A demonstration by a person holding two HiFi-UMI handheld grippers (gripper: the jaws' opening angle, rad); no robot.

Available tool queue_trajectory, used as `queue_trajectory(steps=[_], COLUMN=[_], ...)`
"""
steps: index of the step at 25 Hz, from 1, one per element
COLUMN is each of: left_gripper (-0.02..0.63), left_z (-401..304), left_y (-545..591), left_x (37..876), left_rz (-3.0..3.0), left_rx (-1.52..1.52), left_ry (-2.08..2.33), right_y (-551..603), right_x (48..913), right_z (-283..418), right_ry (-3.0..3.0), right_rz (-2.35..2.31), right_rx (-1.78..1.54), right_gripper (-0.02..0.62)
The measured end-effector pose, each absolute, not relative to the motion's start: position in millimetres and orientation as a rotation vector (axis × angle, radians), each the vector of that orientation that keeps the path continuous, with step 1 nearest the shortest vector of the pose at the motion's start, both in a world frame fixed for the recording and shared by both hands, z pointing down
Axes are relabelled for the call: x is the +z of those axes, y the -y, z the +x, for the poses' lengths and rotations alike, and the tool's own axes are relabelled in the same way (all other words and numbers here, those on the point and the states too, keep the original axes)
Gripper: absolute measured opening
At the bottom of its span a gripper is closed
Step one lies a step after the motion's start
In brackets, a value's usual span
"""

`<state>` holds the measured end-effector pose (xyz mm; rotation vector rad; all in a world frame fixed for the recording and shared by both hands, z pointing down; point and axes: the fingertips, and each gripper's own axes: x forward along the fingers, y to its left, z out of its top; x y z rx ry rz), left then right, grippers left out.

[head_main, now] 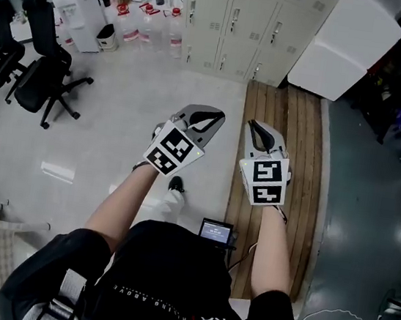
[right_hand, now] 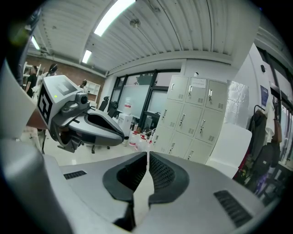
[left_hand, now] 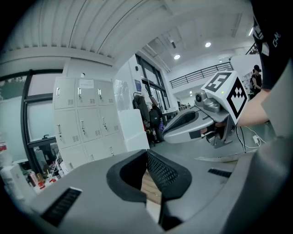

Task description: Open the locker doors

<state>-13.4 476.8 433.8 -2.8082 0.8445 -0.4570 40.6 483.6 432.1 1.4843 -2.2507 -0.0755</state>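
Locker doors (head_main: 238,24) — shut, well ahead

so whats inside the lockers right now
Nothing inside shows: the lockers in view are all shut, so only the handles and vent slots on their fronts can be seen. Whatever they hold is covered.

The pale floor (head_main: 119,107) carries lockers (head_main: 242,21) along its far edge, with clear bottles (head_main: 155,35) just to their left and a big white block (head_main: 346,43) at their right end. Two black office chairs (head_main: 43,70) stand near the left edge. A strip of wooden boards (head_main: 304,133) runs from the lockers toward the near edge.
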Motion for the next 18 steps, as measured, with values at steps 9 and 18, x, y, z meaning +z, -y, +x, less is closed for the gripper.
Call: queue_trajectory(steps=[9,18], left_gripper=[0.018,0.018], left_z=[-10.8,-47.4], left_y=[-350.1,-241.7], left_x=[436.1,428.8], left_rz=[-2.851,-2.907], left_rx=[-0.447,-0.359], left_ry=[-0.76,-0.664], right_y=[-351.7,-236.6], right_x=[431.1,430.8], right_z=[47.3,3.6], right_ry=[2.192,2.179], right_rz=[1.502,1.512], right_rx=[-0.051,-0.02], right_gripper=[0.041,0.041])
